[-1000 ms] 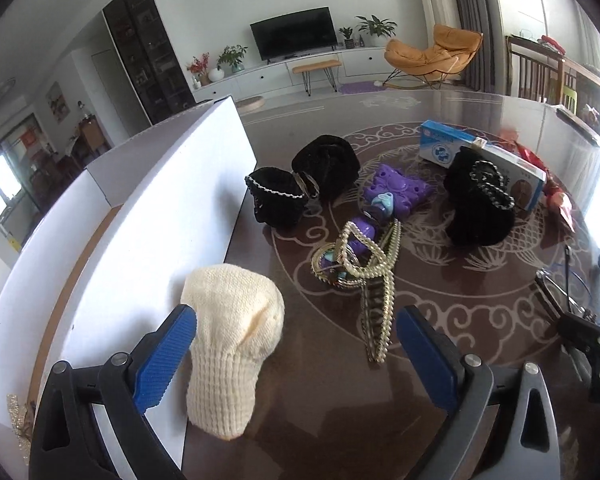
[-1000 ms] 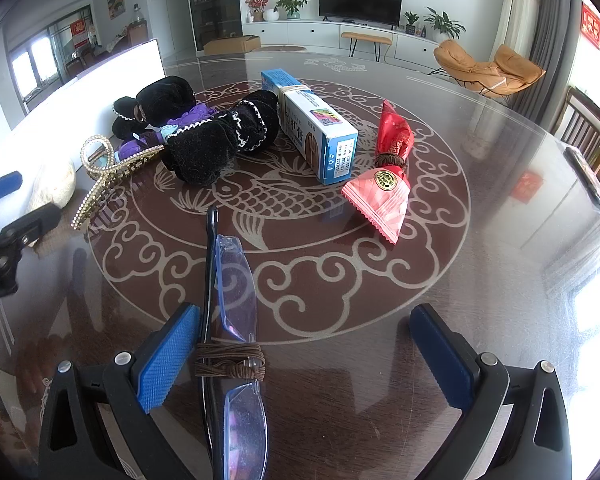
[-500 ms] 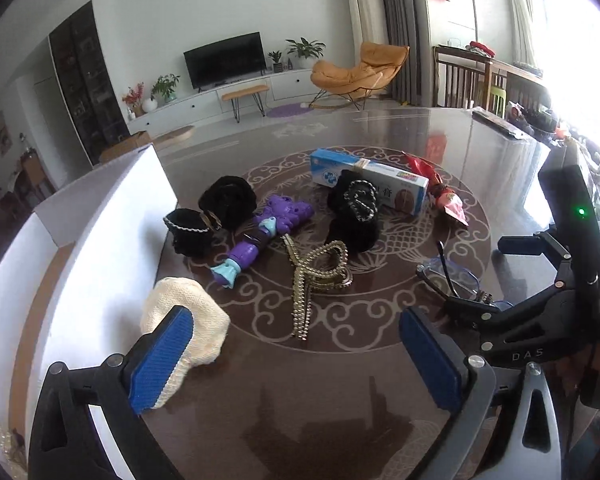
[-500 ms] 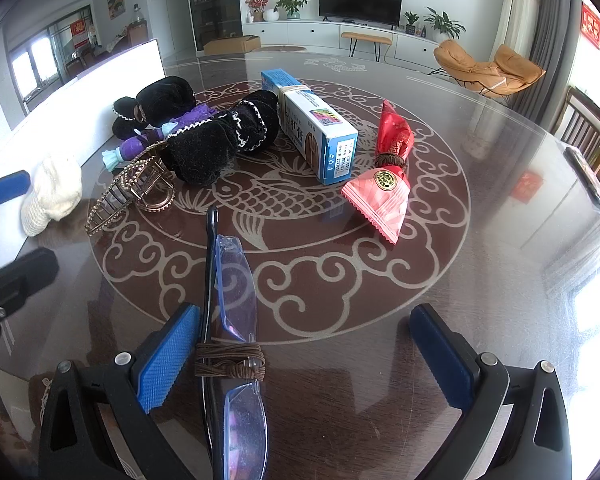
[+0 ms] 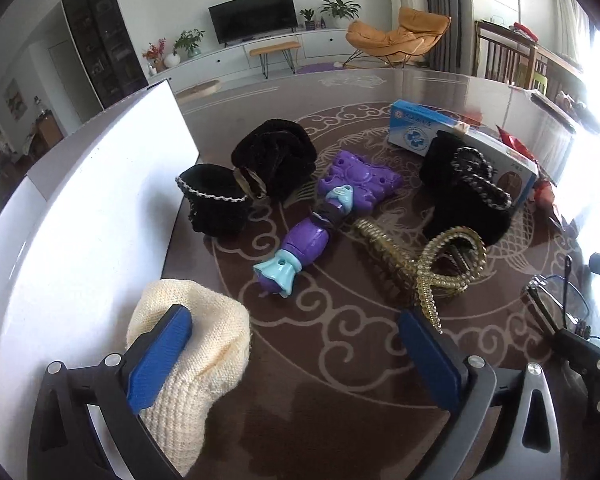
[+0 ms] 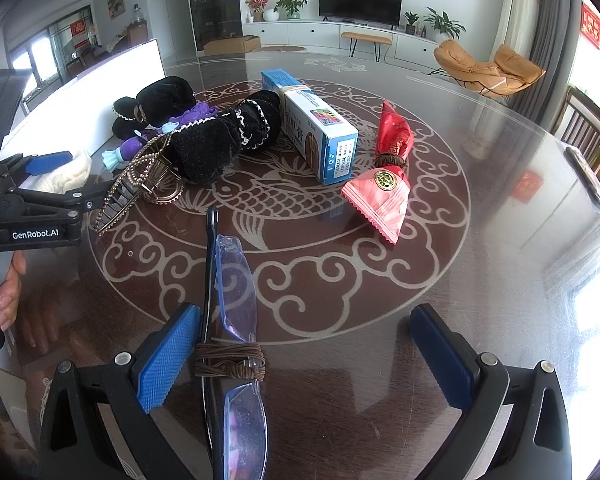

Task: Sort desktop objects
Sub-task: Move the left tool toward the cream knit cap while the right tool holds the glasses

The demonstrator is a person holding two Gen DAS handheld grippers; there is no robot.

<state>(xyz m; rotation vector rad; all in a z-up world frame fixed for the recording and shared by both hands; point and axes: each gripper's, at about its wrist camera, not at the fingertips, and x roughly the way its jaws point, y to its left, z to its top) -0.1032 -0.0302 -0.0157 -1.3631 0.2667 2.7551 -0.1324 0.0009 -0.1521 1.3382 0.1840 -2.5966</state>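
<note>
Left wrist: my left gripper (image 5: 296, 352), released, is now closing toward the gold hair clip (image 5: 424, 264) at one o'clock; pick pending.

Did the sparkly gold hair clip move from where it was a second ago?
Yes. In the right wrist view the gold hair clip slid right along the table, away from the white board and toward the glasses, ending against the black velvet pouch.

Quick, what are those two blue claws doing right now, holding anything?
Left gripper: open, holding nothing; the cream knitted hat lies by one finger.
Right gripper: open, holding nothing; folded glasses lie between its fingers.
</note>
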